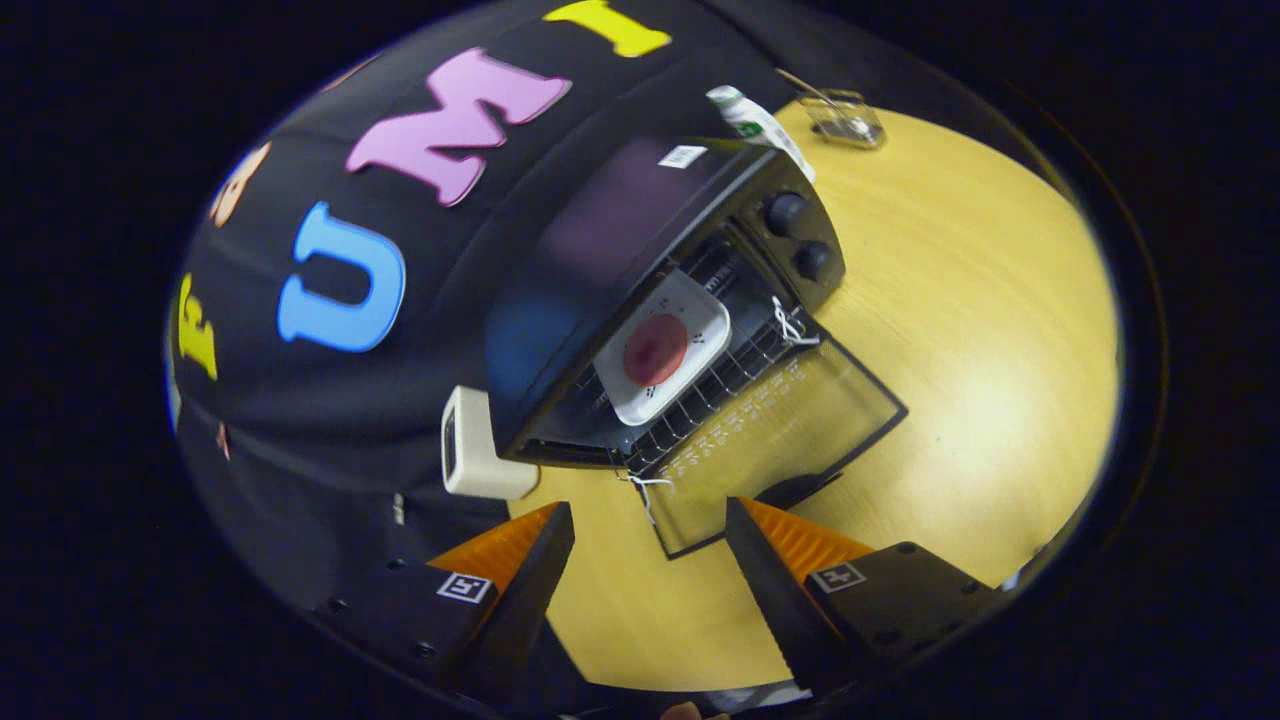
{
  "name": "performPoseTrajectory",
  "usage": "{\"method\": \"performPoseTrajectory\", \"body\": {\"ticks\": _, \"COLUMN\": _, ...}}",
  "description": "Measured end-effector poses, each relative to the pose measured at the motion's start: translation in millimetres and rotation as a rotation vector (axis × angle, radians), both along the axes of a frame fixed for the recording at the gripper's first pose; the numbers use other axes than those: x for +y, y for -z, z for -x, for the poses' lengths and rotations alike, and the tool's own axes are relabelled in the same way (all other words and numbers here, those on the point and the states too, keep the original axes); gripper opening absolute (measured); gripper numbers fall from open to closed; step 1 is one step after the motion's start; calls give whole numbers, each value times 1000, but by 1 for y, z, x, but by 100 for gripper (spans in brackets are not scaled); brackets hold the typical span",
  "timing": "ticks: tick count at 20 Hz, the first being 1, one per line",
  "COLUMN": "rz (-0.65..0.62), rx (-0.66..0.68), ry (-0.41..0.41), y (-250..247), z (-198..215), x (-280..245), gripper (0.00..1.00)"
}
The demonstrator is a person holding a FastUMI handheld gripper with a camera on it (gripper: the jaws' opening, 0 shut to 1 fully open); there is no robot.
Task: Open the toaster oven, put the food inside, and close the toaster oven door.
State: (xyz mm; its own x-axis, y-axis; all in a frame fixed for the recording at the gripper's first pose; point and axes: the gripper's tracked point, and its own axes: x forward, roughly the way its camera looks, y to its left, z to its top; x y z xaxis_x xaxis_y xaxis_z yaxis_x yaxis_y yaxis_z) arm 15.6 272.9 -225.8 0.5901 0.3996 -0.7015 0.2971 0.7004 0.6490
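your claw (650,560) is spread wide and holds nothing, its fingers parted over the wooden table (960,330). just ahead, at twelve o'clock, the glass door (790,440) of the toaster oven (640,260) lies folded down flat, its near edge between your fingers. beyond it a white tray (705,320) with a round red piece of food (655,350) rests on the wire rack (720,385) inside. opening and loading look done; closing the door remains.

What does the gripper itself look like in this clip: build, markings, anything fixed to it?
The gripper has two wedge-shaped fingers that taper to narrow tips, with ribbed faces. Each sits on a dark blocky mount with visible screw heads, and each mount carries a small square black-and-white marker tag. No cables visible.
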Motion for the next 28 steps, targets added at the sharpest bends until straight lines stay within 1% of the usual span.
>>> {"method": "performPoseTrajectory", "body": {"ticks": 2, "rz": 135, "rx": -95, "ry": -127, "y": 0, "z": 11, "x": -3, "gripper": 99}}
{"method": "performPoseTrajectory", "body": {"ticks": 5, "rz": 268, "rx": -164, "ry": -252, "y": 17, "z": 29, "x": -5, "gripper": 99}}
{"method": "performPoseTrajectory", "body": {"ticks": 9, "rz": 406, "rx": -194, "ry": -372, "y": 50, "z": 47, "x": -13, "gripper": 99}}
{"method": "performPoseTrajectory", "body": {"ticks": 13, "rz": 491, "rx": -163, "ry": -444, "y": 105, "z": 66, "x": -19, "gripper": 99}}
{"method": "performPoseTrajectory", "body": {"ticks": 15, "rz": 508, "rx": -138, "ry": -462, "y": 126, "z": 68, "x": -18, "gripper": 99}}
{"method": "performPoseTrajectory", "body": {"ticks": 19, "rz": 533, "rx": -81, "ry": -449, "y": 148, "z": 59, "x": -19, "gripper": 100}}
{"method": "performPoseTrajectory", "body": {"ticks": 27, "rz": 602, "rx": -38, "ry": -432, "y": 177, "z": 48, "x": -4, "gripper": 100}}
{"method": "performPoseTrajectory", "body": {"ticks": 28, "rz": 609, "rx": -44, "ry": -411, "y": 176, "z": 43, "x": -3, "gripper": 100}}
